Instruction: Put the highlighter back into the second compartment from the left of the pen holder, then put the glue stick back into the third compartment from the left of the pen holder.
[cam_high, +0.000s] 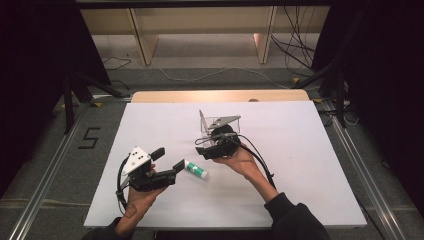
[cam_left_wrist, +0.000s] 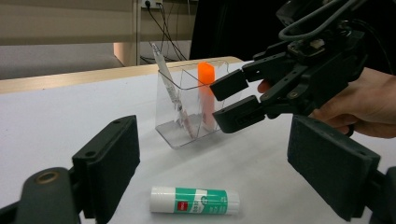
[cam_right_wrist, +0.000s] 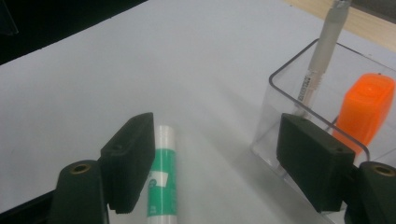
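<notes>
Fingers of both grippers spread, empty; glue stick (cam_left_wrist: 195, 200) green-white, white cap, lying flat on table (cam_high: 300, 150)

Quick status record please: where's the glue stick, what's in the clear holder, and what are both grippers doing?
glue stick: lying flat on the white table, free
clear holder: upright, beyond the glue stick
holder contents: pen leaning, orange marker standing
left gripper: open, jaws either side of the glue stick, not touching it
right gripper: open, empty, beside the holder
likely next move: left gripper probably closes on the glue stick
</notes>
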